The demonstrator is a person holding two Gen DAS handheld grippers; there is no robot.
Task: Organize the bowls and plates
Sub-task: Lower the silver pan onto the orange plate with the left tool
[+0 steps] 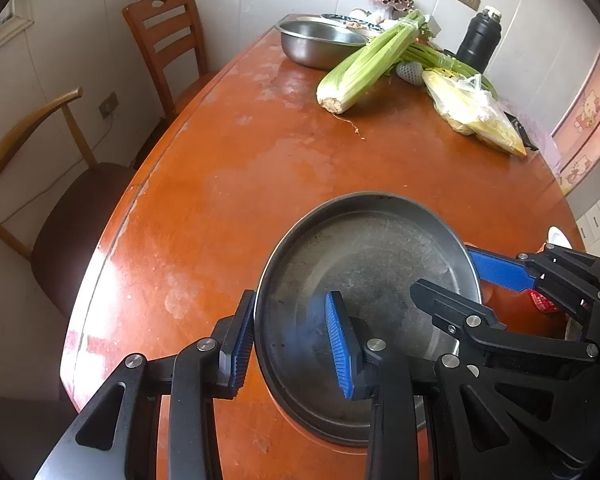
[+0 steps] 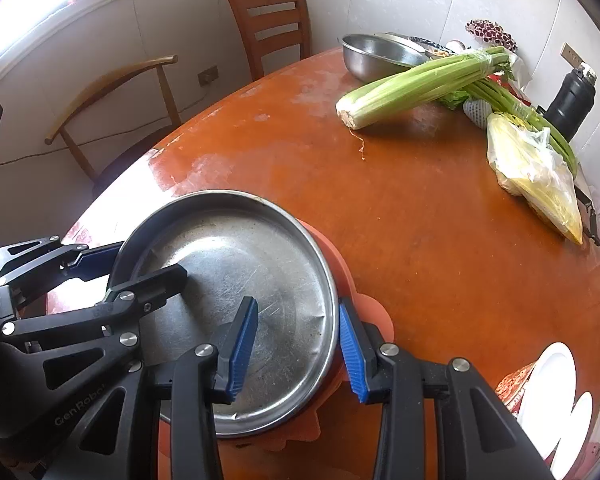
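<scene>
A round steel plate (image 1: 372, 264) lies on the orange table, on top of an orange plastic piece (image 2: 364, 316). My left gripper (image 1: 292, 340) is open and straddles the plate's left rim, one finger outside and one inside. My right gripper (image 2: 298, 350) is open and straddles the plate's right rim (image 2: 332, 312); it also shows in the left wrist view (image 1: 456, 280). The left gripper shows in the right wrist view (image 2: 136, 266) at the plate's left edge. A steel bowl (image 1: 320, 42) with a patterned plate behind it sits at the far end.
Celery (image 1: 372, 60), a yellow plastic bag (image 1: 472, 112) and a black flask (image 1: 480, 38) lie across the far right of the table (image 1: 228, 184). White dishes (image 2: 552, 384) sit at the near right edge. Two wooden chairs (image 1: 168, 40) stand on the left.
</scene>
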